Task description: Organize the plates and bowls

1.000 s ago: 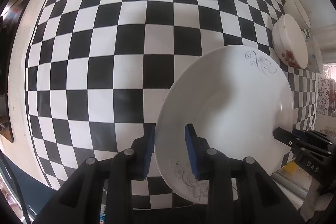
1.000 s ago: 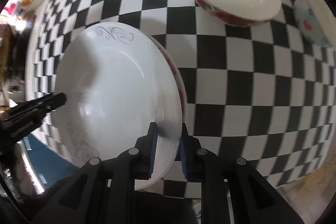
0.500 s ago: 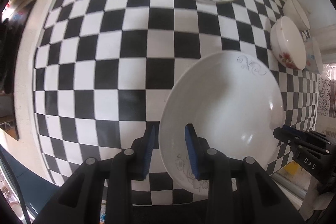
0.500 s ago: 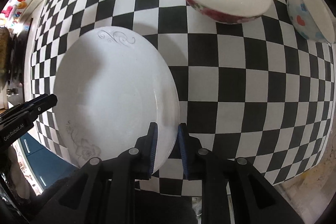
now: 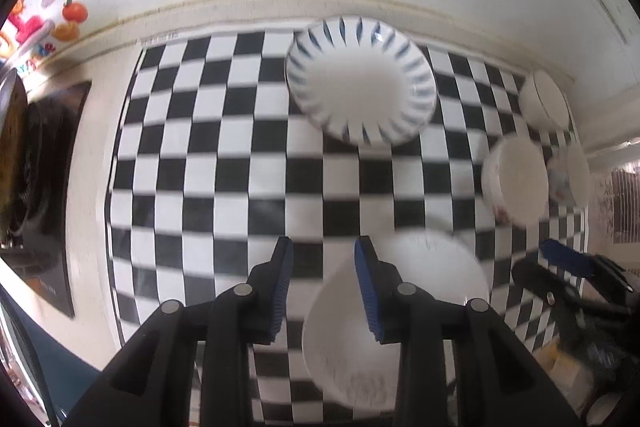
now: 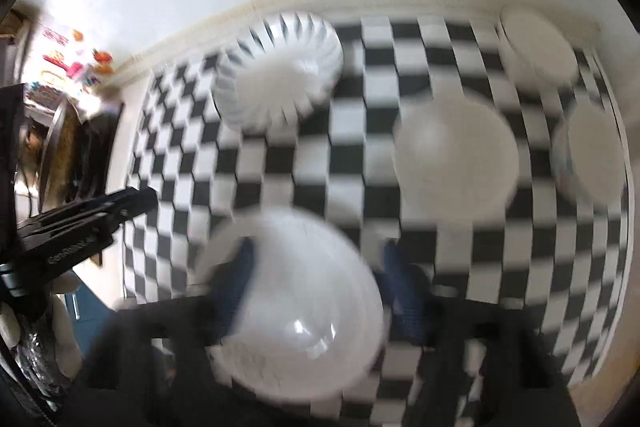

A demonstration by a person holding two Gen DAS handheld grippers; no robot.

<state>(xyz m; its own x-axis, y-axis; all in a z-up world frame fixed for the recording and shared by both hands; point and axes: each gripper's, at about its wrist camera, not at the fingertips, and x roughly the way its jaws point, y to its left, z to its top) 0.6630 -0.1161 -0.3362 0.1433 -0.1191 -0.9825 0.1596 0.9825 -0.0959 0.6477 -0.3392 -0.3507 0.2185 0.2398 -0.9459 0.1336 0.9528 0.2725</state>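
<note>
- The counter (image 5: 92,187) carries a checked mat (image 5: 208,179), and all the crockery sits on the mat.
- The white plate (image 5: 404,311) lies flat at the near edge of the mat, right of centre. It is plain and glossy, with a faint grey pattern on its near rim. Blur hides whether anything lies under it.
- The striped plate (image 5: 360,87) sits alone at the far edge, well apart from the white one. It is white with dark blue dashes round its rim.
- Three bowls (image 5: 516,183) cluster at the far right, near one another and not nested.
- The right tool (image 6: 318,251) has just been opening and its pads now stand spread wide. The white plate (image 6: 300,307) shows between them in the blur, unpinched.
- The left tool (image 5: 324,247) hangs over the plate's left rim with its pads apart and nothing clamped.
- By my reading, the step in hand is letting go of the white plate. The next move likely calls for reaching far to the striped plate, gripping its rim, and stacking it here. The bowls would be nested after that.
</note>
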